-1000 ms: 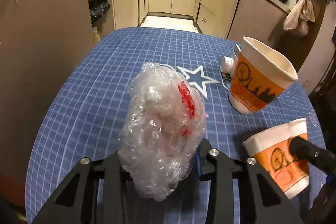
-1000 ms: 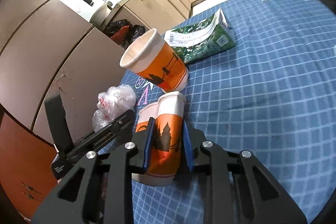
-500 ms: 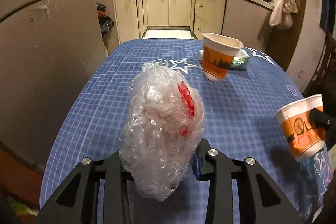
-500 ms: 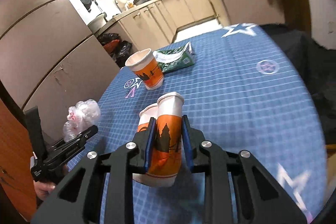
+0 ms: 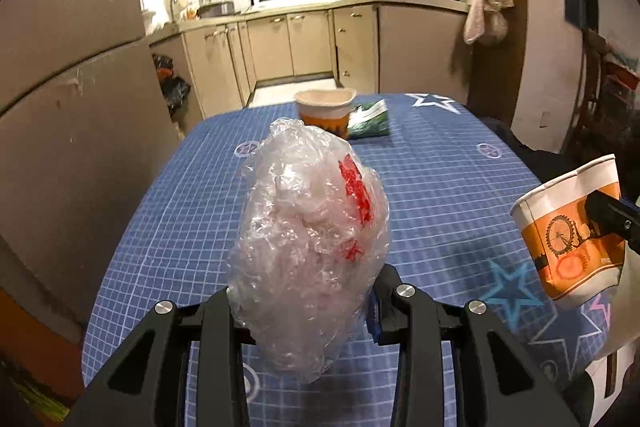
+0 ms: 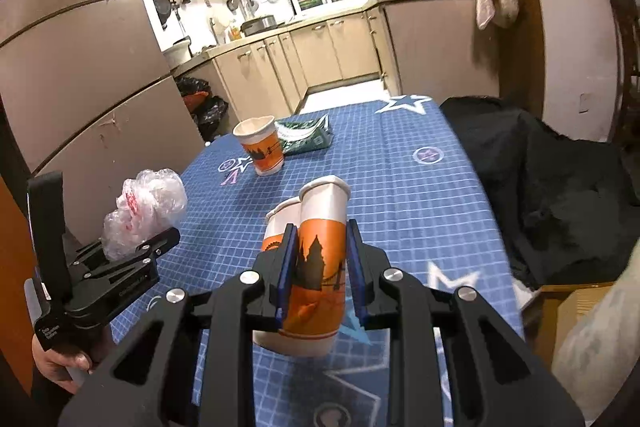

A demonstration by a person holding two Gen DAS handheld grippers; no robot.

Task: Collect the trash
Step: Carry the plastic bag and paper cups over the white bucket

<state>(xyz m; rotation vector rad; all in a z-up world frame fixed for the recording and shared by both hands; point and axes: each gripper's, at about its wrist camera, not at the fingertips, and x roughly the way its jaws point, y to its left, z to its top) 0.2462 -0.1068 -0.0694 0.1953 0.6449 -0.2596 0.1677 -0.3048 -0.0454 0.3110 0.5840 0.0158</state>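
Observation:
My left gripper [image 5: 304, 291] is shut on a crumpled clear plastic bag [image 5: 310, 243] with red print, held above the near end of the blue checked tablecloth [image 5: 420, 195]. The same bag [image 6: 146, 209] and left gripper [image 6: 132, 255] appear at the left of the right wrist view. My right gripper [image 6: 320, 267] is shut on a squashed orange-and-white paper cup [image 6: 320, 267], which also shows at the right edge of the left wrist view as the cup [image 5: 572, 231]. A second paper cup [image 6: 260, 145] stands upright at the table's far end beside a green packet [image 6: 306, 139].
A tall brown cabinet [image 5: 68, 115] stands close along the table's left side. Dark cloth [image 6: 540, 183] is draped over something at the right edge. Black bin bags [image 6: 200, 103] sit on the floor beyond the table, before the kitchen counters [image 5: 312, 43]. A hand [image 6: 60, 363] holds the left gripper's handle.
Both grippers pulled back and up from the far end of the table, each keeping its load. The standing cup and green packet now look farther away.

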